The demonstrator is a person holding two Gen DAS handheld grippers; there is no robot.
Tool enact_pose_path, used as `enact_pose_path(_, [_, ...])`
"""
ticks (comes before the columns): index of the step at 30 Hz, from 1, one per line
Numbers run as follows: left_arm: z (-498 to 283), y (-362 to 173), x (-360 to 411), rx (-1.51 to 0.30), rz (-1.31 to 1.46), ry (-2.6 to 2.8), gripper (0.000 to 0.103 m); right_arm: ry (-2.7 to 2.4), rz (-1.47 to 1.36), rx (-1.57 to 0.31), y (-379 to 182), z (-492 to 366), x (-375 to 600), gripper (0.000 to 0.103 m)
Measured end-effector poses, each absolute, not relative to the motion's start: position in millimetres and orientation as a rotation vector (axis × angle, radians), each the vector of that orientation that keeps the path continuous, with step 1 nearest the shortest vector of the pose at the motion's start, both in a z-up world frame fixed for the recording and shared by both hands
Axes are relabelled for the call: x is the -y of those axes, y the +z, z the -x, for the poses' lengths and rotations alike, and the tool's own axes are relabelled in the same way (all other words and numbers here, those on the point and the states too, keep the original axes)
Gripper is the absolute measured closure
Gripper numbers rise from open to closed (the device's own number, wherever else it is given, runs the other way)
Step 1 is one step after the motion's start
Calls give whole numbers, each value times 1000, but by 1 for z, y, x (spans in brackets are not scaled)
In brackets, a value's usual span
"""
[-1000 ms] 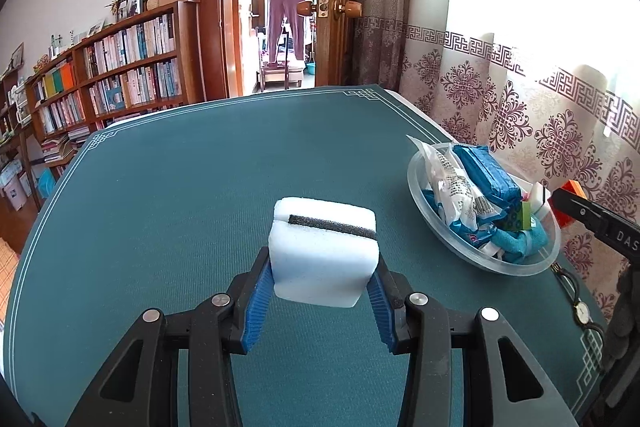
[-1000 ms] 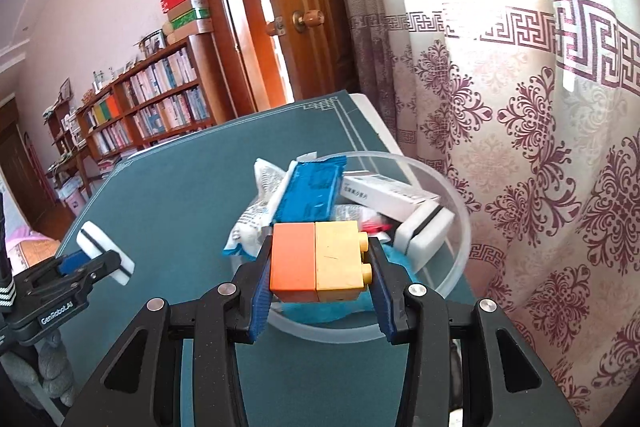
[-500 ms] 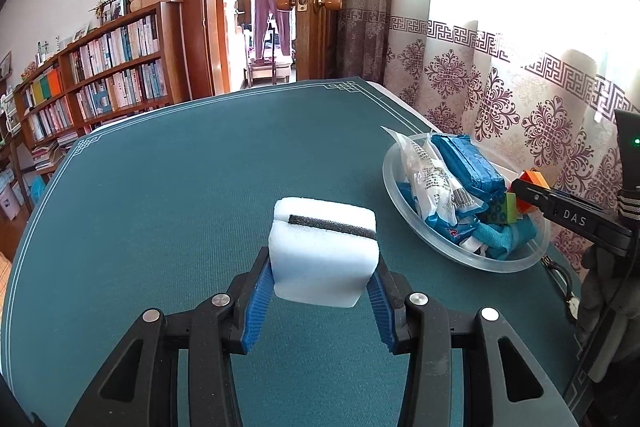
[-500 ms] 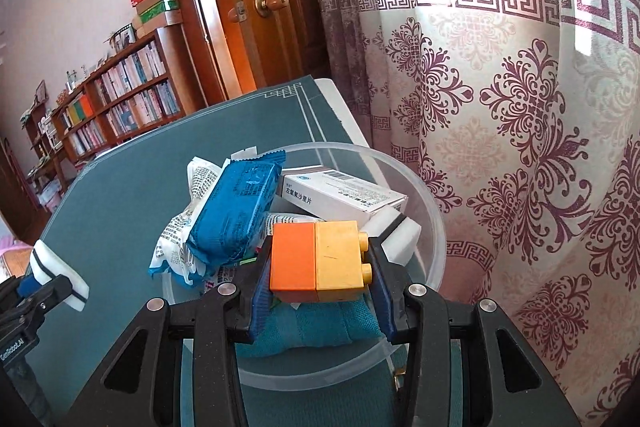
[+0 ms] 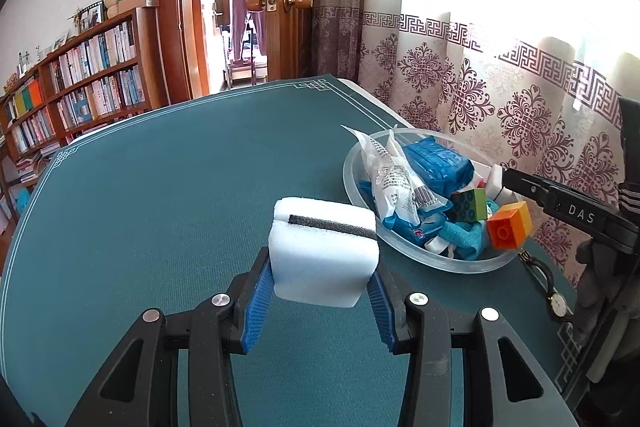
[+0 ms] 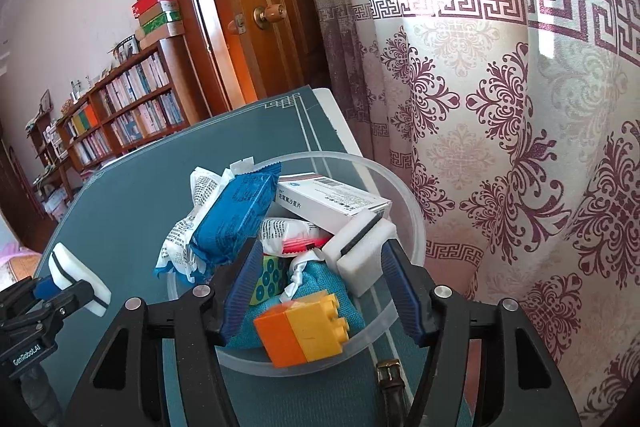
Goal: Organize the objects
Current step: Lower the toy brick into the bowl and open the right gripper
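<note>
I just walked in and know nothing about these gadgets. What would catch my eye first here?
Probably the clear plastic bowl near the curtain-side edge of the green table, piled with packets, a medicine box and a sponge. An orange-and-yellow toy brick sits at its near rim, below the right gripper, whose jaws stand open and apart from it. The left gripper clamps a white foam sponge with a dark stripe above the table.

Big table [image 5: 168, 187] with a dark green top and a thin pale line near the edges. Clear bowl [image 5: 360, 195] full of things by the right edge. Wristwatch [image 5: 554, 297] lying flat near the bowl, toward the near right corner.
</note>
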State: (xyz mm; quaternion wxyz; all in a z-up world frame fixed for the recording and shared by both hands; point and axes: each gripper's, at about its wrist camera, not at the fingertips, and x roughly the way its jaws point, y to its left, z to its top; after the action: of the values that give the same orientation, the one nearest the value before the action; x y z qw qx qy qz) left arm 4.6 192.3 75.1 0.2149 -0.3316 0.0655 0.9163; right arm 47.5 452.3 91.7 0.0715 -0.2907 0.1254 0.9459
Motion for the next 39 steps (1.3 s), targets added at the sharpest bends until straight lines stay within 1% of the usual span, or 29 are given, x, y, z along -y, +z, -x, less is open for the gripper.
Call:
enact_pose_path(19, [-3,80,-255,-132,916,2272,56,2855,857,-409,89,-66,-463,40])
enact_pose_path(26, [11,68,-282,-132,939,2196,56,2857,859,-432,88,-67,-469,40])
enact_pose_path(35, [24,59,-293,-138,937,2177,56,2848,876,-461,83,-64,-472,40])
enact_pose_path(37, [27,56,-292,-133,944,2182,55,2850,881,-457,82,-64,-471,40])
enact_pose_path(39, [30,53,-290,-124,960,2185,52,2852,884,-452,82,-64,-469,40])
